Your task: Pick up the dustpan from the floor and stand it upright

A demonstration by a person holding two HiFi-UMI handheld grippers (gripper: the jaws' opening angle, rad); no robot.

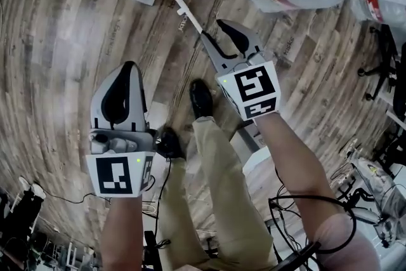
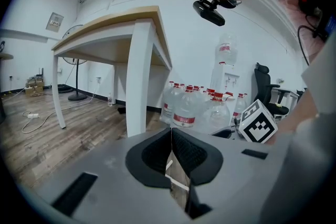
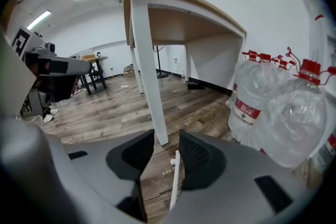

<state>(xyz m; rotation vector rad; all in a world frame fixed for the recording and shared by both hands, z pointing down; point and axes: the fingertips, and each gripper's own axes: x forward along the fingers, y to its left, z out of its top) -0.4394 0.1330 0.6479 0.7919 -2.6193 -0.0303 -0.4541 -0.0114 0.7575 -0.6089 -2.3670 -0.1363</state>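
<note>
Only the dustpan's thin white handle (image 1: pixel 189 6) is seen, lying loose between the right gripper's (image 1: pixel 212 27) parted jaws; the left gripper (image 1: pixel 130 64) is closed, empty.

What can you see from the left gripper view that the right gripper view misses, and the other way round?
Only the left gripper view shows a black office chair, the right gripper's marker cube, and the left gripper with its jaws together. Only the right gripper view shows the right gripper with its jaws apart and a thin white handle standing between them, close to the right-hand jaw. Both views share the white-legged table, the cluster of big water bottles and the wooden floor.
</note>
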